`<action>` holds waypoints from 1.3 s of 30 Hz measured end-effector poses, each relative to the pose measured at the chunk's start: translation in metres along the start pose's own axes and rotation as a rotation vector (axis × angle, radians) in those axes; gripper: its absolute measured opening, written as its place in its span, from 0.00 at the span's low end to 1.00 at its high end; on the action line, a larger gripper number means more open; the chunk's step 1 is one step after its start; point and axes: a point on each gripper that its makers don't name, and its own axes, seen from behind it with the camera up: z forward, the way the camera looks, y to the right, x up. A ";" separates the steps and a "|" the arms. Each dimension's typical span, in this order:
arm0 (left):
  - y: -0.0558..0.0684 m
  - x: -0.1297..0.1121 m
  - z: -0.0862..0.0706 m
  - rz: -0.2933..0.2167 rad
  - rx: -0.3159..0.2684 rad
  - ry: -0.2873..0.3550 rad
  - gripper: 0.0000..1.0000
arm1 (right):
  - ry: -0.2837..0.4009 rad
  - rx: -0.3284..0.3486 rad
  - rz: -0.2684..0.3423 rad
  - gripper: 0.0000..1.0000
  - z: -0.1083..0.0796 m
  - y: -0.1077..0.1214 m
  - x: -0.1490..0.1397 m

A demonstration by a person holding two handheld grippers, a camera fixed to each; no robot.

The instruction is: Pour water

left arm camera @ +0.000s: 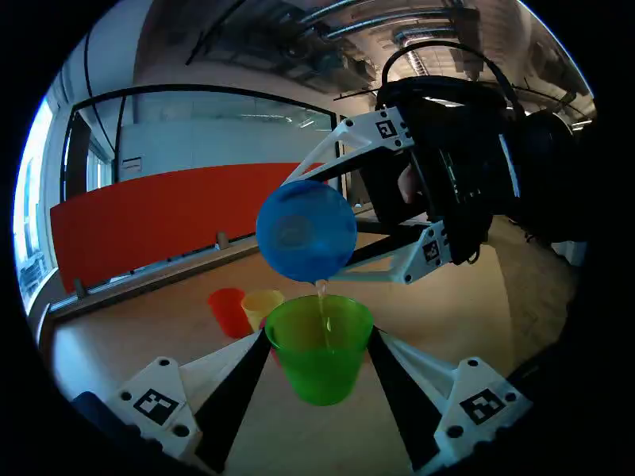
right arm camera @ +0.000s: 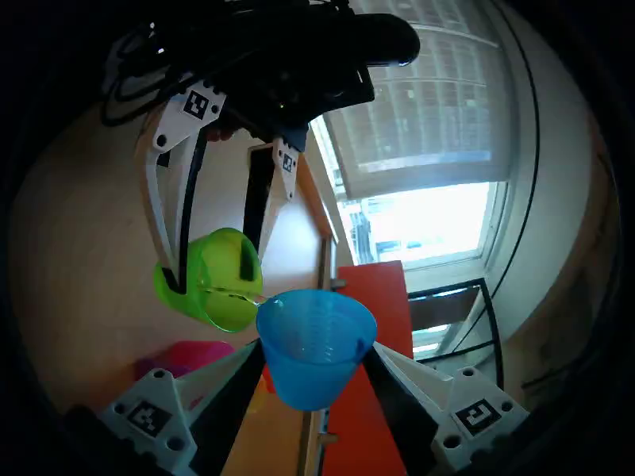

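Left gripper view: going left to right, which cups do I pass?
Red plastic cup → yellow plastic cup → translucent green plastic cup; the tilted blue plastic cup overlaps the green one, so it is left unplaced.

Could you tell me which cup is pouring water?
The blue cup: tilted, streaming water into the upright green cup; red cup and yellow cup stand on the table.

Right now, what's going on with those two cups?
Two handheld grippers are at work. The right gripper tips a blue cup, and a thin stream of water runs into the green cup held upright in the left gripper. A red cup and a yellow cup stand on the table behind.
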 end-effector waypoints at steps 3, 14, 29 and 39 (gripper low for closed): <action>0.000 -0.001 0.000 0.003 0.001 -0.003 0.87 | -0.002 -0.002 -0.009 0.88 0.000 0.001 0.000; -0.001 -0.001 -0.001 0.001 0.003 -0.002 0.87 | 0.004 -0.012 -0.028 0.88 0.000 0.004 0.002; -0.001 0.000 0.001 0.004 0.003 -0.001 0.87 | 0.007 -0.023 -0.059 0.88 -0.003 0.005 0.007; -0.003 -0.001 -0.001 -0.006 0.004 -0.002 0.87 | 0.008 -0.022 -0.076 0.88 -0.005 0.001 0.014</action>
